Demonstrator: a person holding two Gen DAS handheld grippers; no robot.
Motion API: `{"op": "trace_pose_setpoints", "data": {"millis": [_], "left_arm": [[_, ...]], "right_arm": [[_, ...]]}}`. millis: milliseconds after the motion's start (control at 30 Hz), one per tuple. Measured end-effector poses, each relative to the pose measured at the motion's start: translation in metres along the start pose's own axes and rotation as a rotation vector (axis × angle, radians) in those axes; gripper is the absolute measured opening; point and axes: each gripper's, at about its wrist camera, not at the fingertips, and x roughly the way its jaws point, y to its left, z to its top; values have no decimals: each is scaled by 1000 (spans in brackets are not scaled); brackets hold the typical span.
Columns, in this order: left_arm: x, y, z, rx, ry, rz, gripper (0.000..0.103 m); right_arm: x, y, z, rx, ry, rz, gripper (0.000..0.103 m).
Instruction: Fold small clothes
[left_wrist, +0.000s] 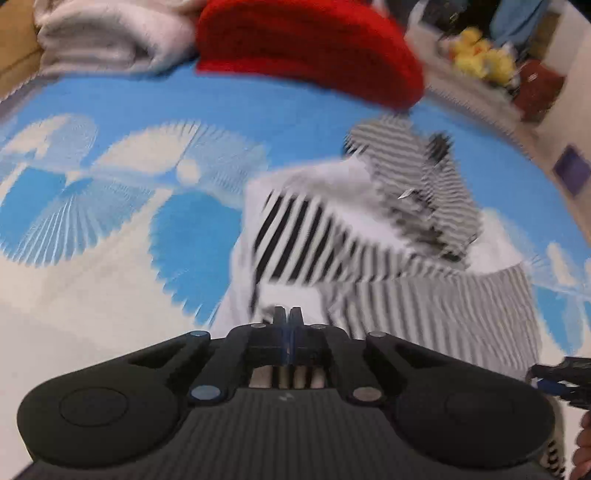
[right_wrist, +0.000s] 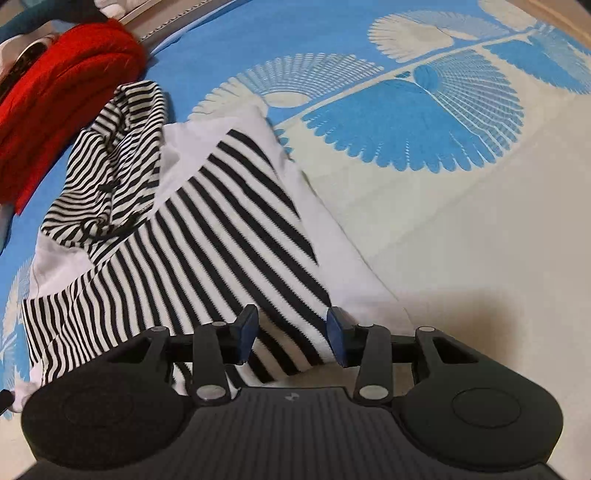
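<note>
No writing can be read in either view; each gripper body shows only a small pale mark, too small to make out.

The striped garment (right_wrist: 207, 229) lies crumpled on a blue and cream sheet (right_wrist: 461, 229), with a red cloth (right_wrist: 66, 96) just beyond its far left end. The right gripper (right_wrist: 291, 334) has its jaws apart over the garment's near edge, striped fabric lying between the pads without being pressed.

Only the left wrist view, which is blurred, shows the left gripper (left_wrist: 288, 321) with its jaws together at the garment's near white edge; whether cloth is pinched cannot be told. Only that view also shows a white towel (left_wrist: 107, 40) far left beside the red cloth, and yellow toys (left_wrist: 480, 55) far right.
</note>
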Motion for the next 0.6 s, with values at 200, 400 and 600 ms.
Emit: {"op": "trace_pose_setpoints", "data": {"millis": [200, 400, 600], "left_arm": [[12, -3, -5, 45, 45, 80, 11], [13, -21, -6, 79, 53, 17, 29], [29, -28, -22, 153, 117, 82, 38]], "right_arm": [[-3, 8, 2, -35, -10, -35, 41], [-24, 43, -6, -237, -128, 30, 48], [11, 29, -10, -192, 45, -34, 49]]}}
